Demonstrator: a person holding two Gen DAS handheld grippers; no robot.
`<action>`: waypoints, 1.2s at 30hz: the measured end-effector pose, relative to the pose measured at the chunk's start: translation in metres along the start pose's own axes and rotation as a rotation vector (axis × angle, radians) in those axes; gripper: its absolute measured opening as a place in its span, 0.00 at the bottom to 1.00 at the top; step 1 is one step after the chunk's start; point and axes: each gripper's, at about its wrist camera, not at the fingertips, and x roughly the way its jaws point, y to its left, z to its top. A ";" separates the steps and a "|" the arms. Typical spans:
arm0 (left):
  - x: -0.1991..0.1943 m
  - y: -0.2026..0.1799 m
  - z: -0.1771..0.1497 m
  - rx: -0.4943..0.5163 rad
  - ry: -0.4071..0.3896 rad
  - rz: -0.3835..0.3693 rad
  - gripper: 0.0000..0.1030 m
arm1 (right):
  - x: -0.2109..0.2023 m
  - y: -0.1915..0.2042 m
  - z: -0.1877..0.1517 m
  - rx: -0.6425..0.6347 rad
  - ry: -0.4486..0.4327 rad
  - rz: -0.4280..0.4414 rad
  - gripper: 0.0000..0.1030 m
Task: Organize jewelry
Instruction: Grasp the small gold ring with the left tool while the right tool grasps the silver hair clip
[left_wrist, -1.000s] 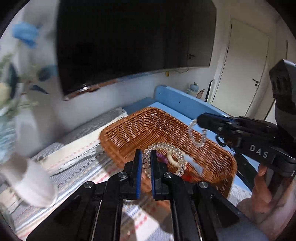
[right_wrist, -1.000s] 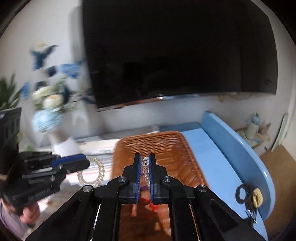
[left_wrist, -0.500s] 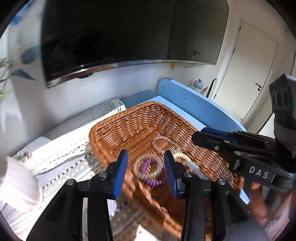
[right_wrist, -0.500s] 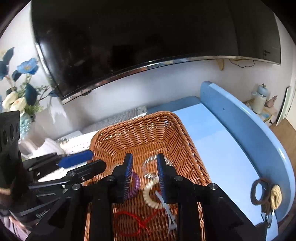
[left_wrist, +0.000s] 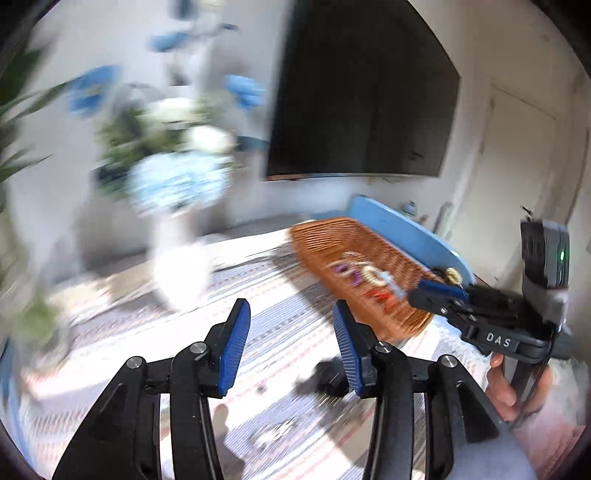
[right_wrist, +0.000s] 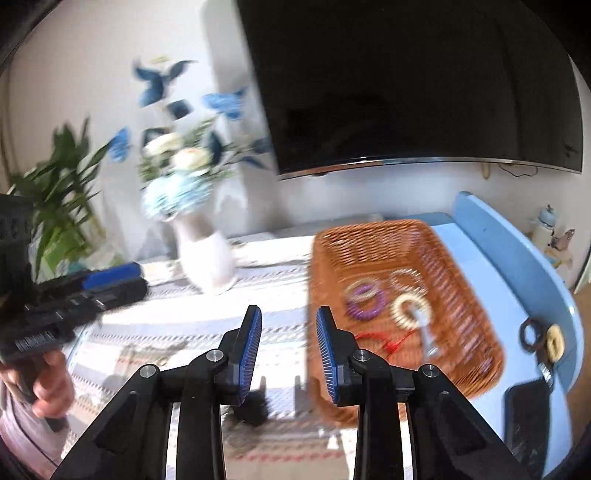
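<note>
A brown wicker basket (right_wrist: 461, 258) stands on the blue table and holds a purple coil band (right_wrist: 365, 295), a cream coil band (right_wrist: 406, 308), a clear bead bracelet (right_wrist: 406, 277), a red cord (right_wrist: 384, 339) and a pale clip. The basket (left_wrist: 325, 236) also shows in the left wrist view, blurred. My left gripper (left_wrist: 291, 343) is open and empty above the patterned cloth (left_wrist: 155, 343). My right gripper (right_wrist: 288, 347) is open and empty, left of the basket. A small dark object (right_wrist: 251, 406) lies on the cloth under it.
A white vase of blue and white flowers (right_wrist: 207, 258) stands on the cloth at the back. A black TV (right_wrist: 406, 81) hangs on the wall. A phone (right_wrist: 526, 417) and keys (right_wrist: 543, 339) lie on the blue table right of the basket. A green plant (right_wrist: 55, 199) stands far left.
Both grippers let go of their bracelets into the basket, opened wide, and swung back and left, away from the basket, over the cloth.
</note>
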 end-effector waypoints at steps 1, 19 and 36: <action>-0.010 0.012 -0.011 -0.018 -0.004 0.029 0.47 | 0.001 0.006 -0.008 -0.004 0.000 0.015 0.31; 0.030 0.121 -0.128 -0.270 0.171 0.116 0.47 | 0.049 0.057 -0.085 -0.123 0.086 0.062 0.33; 0.074 0.088 -0.092 -0.090 0.355 0.028 0.38 | 0.099 0.142 -0.088 -0.599 0.356 0.264 0.33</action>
